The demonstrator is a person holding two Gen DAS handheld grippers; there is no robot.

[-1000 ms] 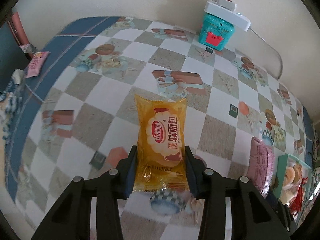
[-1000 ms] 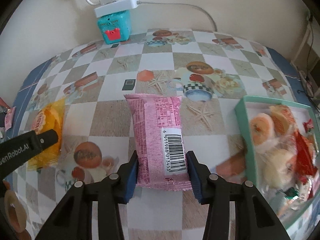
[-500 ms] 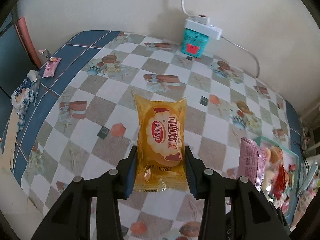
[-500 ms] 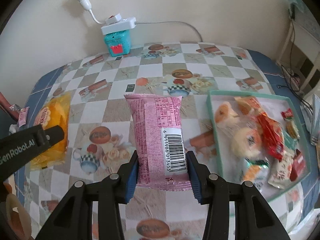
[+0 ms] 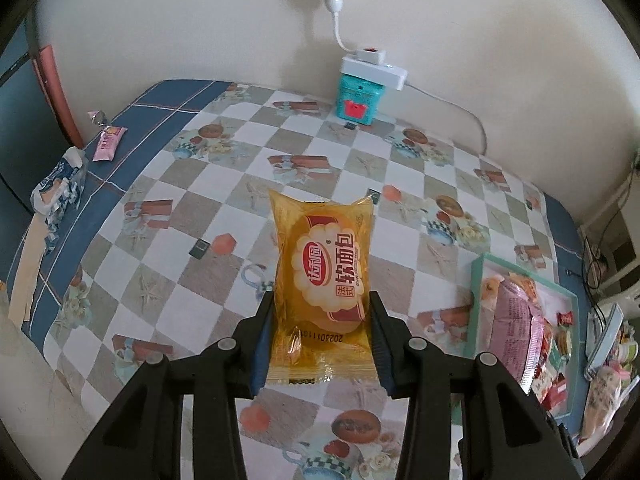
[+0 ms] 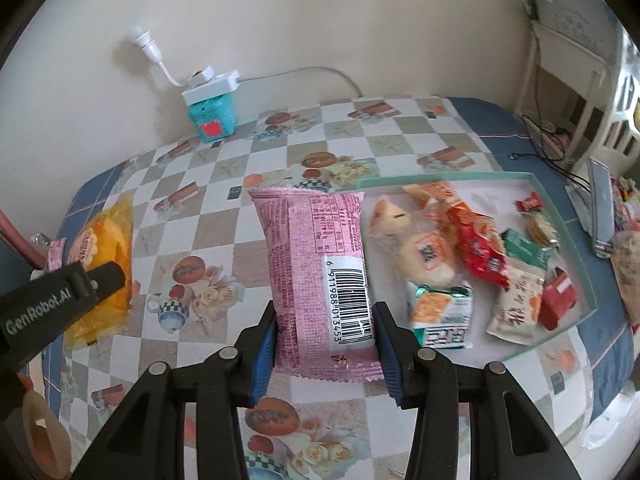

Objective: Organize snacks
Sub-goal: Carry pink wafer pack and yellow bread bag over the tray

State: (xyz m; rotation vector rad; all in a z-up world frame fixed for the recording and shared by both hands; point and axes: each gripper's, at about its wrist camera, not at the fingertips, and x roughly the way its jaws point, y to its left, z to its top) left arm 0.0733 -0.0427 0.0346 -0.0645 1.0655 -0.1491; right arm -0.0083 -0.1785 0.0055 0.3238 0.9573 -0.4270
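- The left gripper (image 5: 322, 344) is clamped on a yellow bread packet (image 5: 323, 276); its blue-padded jaws press the packet's two long sides near the lower end, and the packet stands up between them, clear of the tabletop (image 5: 168, 216).
- The right gripper (image 6: 325, 346) is clamped the same way on a pink snack packet (image 6: 312, 264), barcode side facing the camera, held above the tabletop just left of the tray's near left corner.
- In the right wrist view the left gripper (image 6: 105, 276) shows at the left edge with the yellow bread packet (image 6: 102, 248) in its grip.
- In the left wrist view the pink snack packet (image 5: 516, 320) shows in front of the tray.
- A teal-rimmed tray (image 6: 440, 176) lies toward the right edge of the tabletop and holds a heap of wrapped snacks (image 6: 472, 248): round pale buns, red packets, green-and-white packets, a small red box.
- The tabletop carries a checked cloth with printed cups and cakes and a blue border.
- At the far edge, against the wall, stands a small teal box (image 5: 358, 102) with a white power strip (image 5: 374, 70) on top, its cable running to the wall.
- Near the far left corner lie a small pink wrapped sweet (image 5: 109, 143) and, closer along the left edge, a blue-and-white crumpled wrapper (image 5: 58, 188).
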